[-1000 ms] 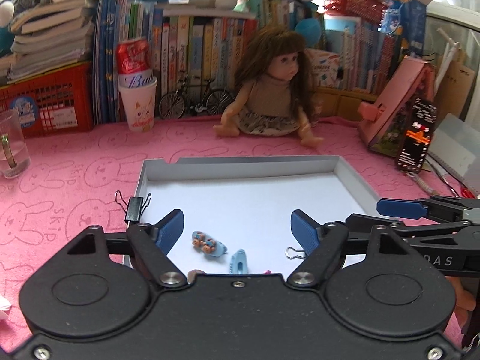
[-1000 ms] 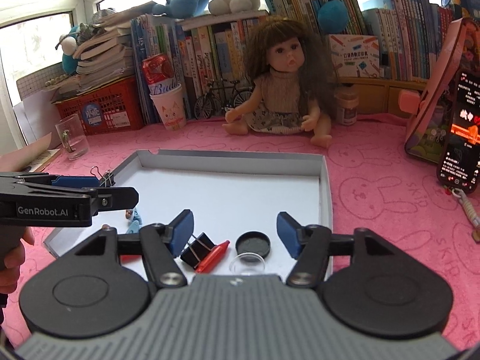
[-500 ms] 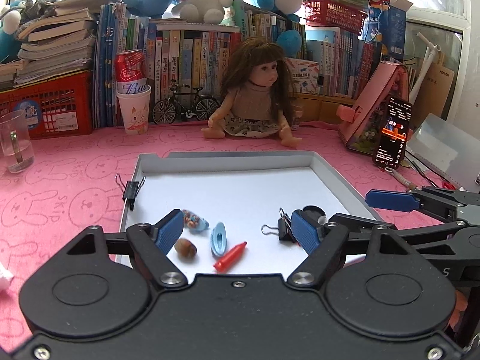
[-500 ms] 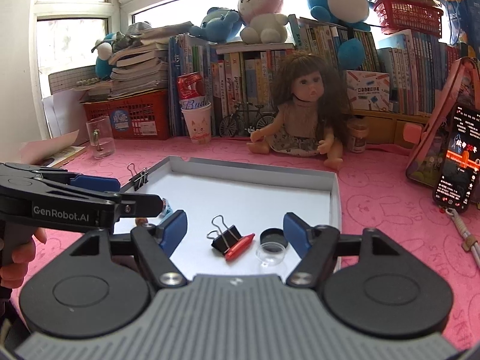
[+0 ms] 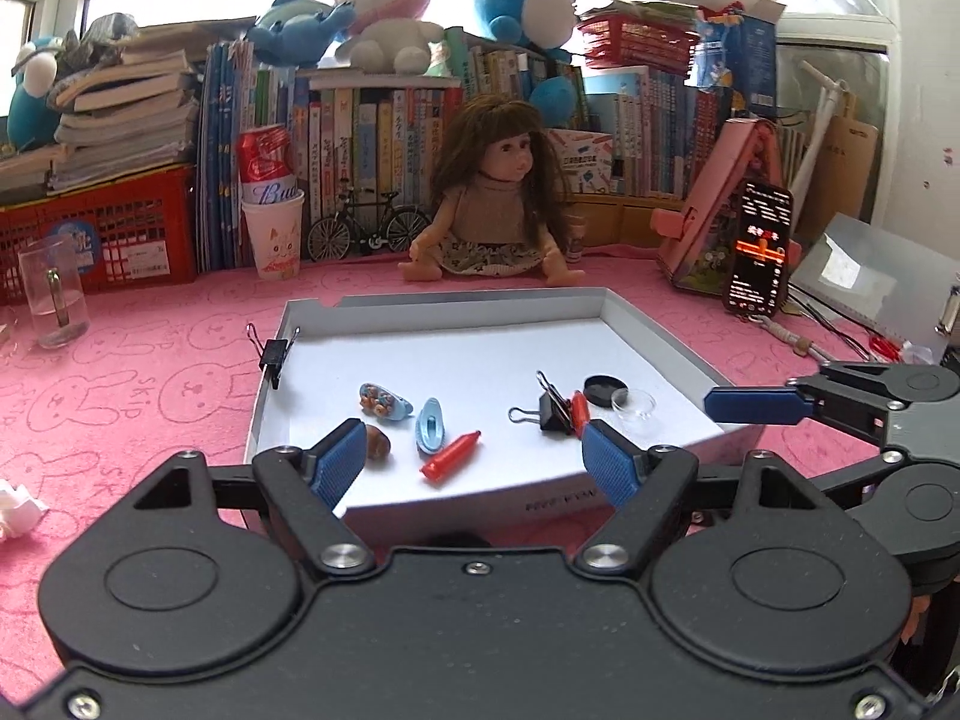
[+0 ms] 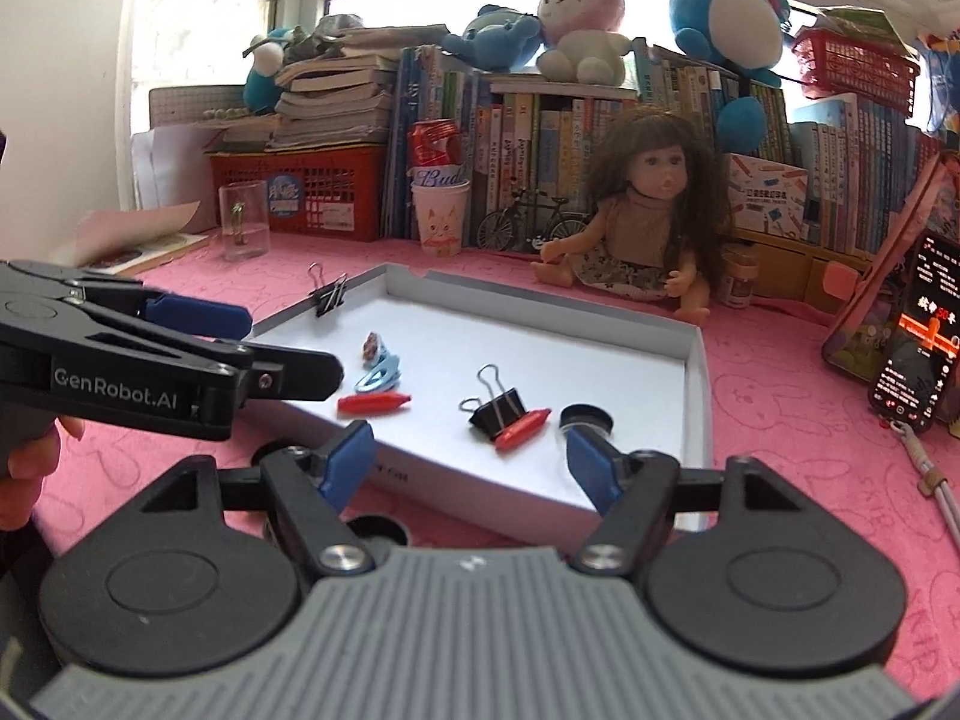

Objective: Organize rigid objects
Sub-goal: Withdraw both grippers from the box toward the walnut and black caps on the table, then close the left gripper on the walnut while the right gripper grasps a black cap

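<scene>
A shallow white tray (image 5: 660,330) (image 6: 696,360) lies on the pink mat. It holds a decorated hair clip (image 5: 384,403), a blue clip (image 5: 431,425), a brown nut-like piece (image 5: 378,441), two red crayon-like pieces (image 5: 451,456) (image 6: 522,427), a black binder clip (image 5: 549,411) (image 6: 498,405), a black round lid (image 5: 605,389) and a clear little dish (image 5: 635,405). Another binder clip (image 5: 275,353) grips the left rim. My left gripper (image 5: 474,459) hovers open at the tray's near edge, holding nothing. My right gripper (image 6: 471,462) is open and empty beside it, at the near right corner.
Behind the tray sit a doll (image 5: 498,204), a toy bicycle (image 5: 366,228) and a paper cup with a can (image 5: 273,222). A glass (image 5: 51,294) stands at the left and a lit phone (image 5: 759,252) leans at the right. Crumpled paper (image 5: 15,507) lies near left.
Both grippers have drawn back toward the tray's near edge, so all its contents now lie ahead of the fingers. The right gripper's jaws have widened slightly.
</scene>
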